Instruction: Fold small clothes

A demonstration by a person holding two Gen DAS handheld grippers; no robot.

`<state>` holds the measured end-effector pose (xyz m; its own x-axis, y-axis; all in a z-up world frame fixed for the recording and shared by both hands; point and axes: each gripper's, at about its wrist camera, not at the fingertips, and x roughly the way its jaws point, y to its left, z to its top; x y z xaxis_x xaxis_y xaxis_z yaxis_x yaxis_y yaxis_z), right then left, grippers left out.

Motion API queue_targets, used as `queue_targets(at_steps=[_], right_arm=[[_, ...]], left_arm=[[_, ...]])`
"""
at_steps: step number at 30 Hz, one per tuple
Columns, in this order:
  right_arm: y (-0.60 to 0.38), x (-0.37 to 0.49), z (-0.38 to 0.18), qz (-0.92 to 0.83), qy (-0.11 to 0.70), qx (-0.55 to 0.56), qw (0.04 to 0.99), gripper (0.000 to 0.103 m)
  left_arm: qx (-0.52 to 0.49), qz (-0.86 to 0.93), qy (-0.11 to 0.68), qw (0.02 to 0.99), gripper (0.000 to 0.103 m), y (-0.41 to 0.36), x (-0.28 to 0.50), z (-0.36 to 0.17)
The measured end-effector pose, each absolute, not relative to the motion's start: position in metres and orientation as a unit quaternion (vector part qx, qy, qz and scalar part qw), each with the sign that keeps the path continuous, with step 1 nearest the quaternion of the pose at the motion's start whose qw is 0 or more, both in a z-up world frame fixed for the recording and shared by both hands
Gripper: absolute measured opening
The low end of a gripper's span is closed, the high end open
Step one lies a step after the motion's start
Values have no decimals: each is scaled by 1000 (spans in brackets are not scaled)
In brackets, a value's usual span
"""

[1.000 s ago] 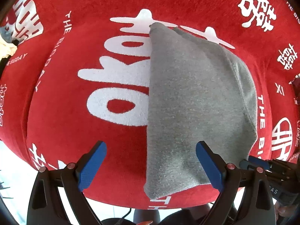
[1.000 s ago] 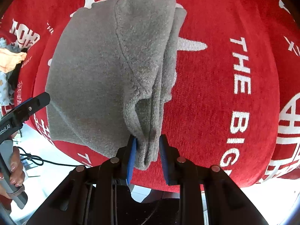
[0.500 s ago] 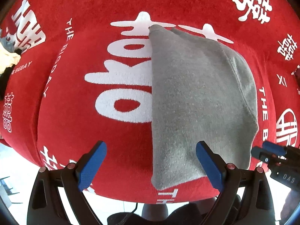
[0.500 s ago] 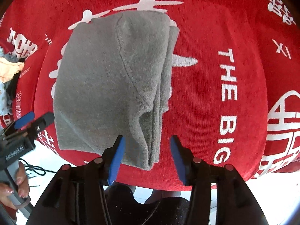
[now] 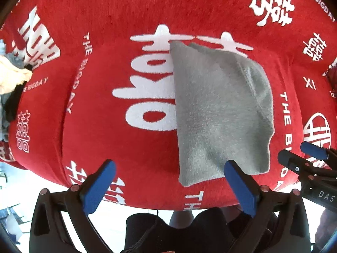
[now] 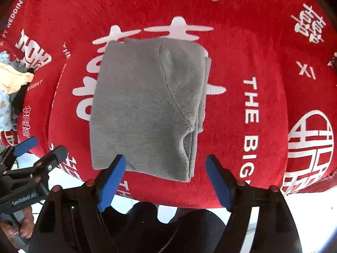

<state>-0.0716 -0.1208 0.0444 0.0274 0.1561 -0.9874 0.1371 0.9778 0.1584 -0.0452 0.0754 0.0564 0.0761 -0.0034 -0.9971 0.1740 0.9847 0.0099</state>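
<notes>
Grey fleecy fabric is the main thing here: a small grey garment lies folded into a rough rectangle on a red cloth covered in white printed characters and "THE BIG DAY" lettering. It sits flat near the front edge of that cloth, right over one of the big white characters, and nothing is holding it. In the right wrist view you can see a curved seam running down it and a couple of stacked layers showing along its right edge.

The right gripper hangs just in front of the garment's near edge with its blue-padded fingers spread wide apart, gripping nothing. The near edge of the garment sits between and just beyond the tips.

The left gripper is the same deal, fingers wide apart and empty. From its view the garment is off to the right, with its near corner just behind the right-hand blue pad. I can't tell whether that pad actually touches the fabric.

Over at the far left edge of the cloth there's a pile of other clothes, cream, pale blue and something dark, well apart from the folded piece.
</notes>
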Motion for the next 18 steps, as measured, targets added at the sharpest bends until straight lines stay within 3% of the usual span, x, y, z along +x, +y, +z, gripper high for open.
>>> queue_targets(at_steps=[5,18], right_arm=[[-118,-75,66,-3,691,100,716,93],[-125,-83,92,-32,702,128,699,93]], left_arm=[[70,-72,668,737,103,72,-45,79],[78,-60,682,725,103,69,-43,98]])
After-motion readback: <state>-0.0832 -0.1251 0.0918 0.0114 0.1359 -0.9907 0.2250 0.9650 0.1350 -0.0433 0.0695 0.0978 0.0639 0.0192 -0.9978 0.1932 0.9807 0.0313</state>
